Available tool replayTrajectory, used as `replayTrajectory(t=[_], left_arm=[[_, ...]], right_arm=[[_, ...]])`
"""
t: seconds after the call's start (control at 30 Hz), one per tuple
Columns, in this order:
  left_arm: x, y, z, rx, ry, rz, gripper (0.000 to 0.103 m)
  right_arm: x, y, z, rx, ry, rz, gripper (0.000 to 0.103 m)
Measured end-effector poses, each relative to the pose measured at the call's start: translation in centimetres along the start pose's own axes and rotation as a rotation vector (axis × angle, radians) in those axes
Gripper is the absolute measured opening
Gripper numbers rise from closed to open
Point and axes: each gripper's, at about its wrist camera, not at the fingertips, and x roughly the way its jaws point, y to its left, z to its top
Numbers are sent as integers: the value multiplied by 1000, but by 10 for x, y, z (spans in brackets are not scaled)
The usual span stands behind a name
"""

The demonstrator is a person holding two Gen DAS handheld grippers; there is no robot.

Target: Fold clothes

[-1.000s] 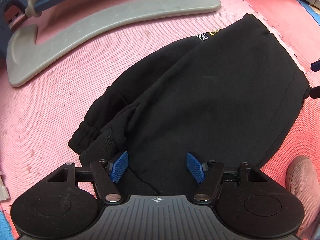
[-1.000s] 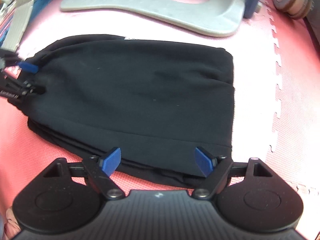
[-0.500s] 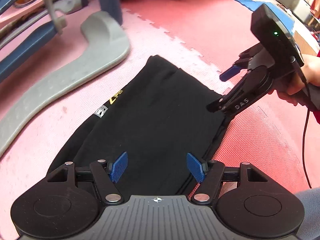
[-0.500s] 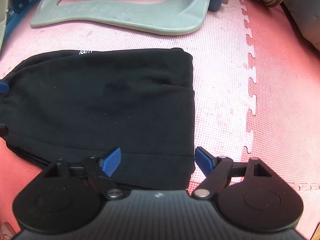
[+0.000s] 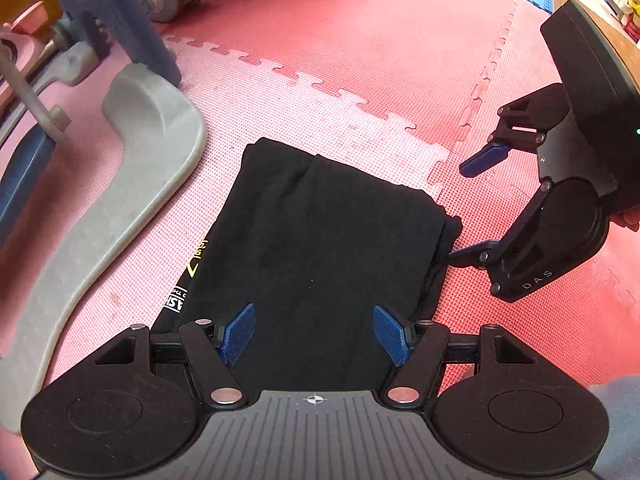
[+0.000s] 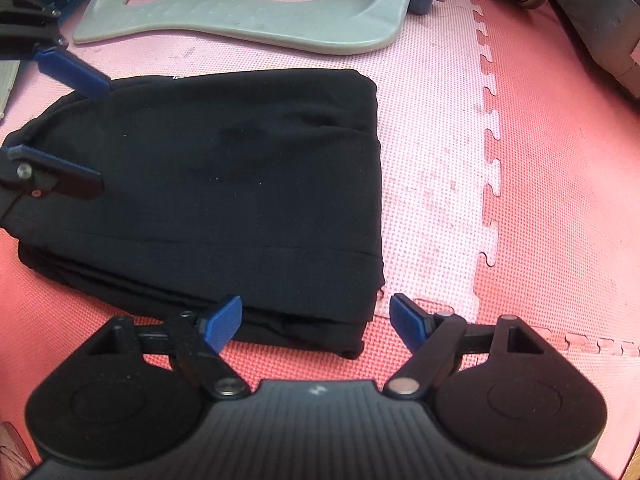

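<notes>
Both tools [image 5: 316, 334] [image 6: 316, 322] back, garment [image 5: 320, 240] between

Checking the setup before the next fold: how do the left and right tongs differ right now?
The left tongs sit over the folded black garment, cloth showing between both pads; the right tongs straddle its corner, one pad over cloth, the other over the pink mat. In the left view, the right tongs' lower finger reaches the garment's edge. Both are open, gripping nothing.
</notes>
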Motion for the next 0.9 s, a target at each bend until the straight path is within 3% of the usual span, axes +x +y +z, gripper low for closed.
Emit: replayTrajectory(t=[0.3, 0.5, 0.67, 0.9], left_arm=[[-5, 9, 31, 12, 32, 69, 68], [-9, 14, 51, 22, 54, 114, 68], [-3, -4, 71, 135, 95, 108, 68], [20, -12, 101, 250, 152, 130, 68]], right_arm=[[-25, 3, -21, 62, -81, 9, 81], [-26, 1, -14, 87, -125, 38, 81], [-26, -4, -8, 95, -146, 53, 81], [-13, -8, -4, 100, -102, 78, 81]])
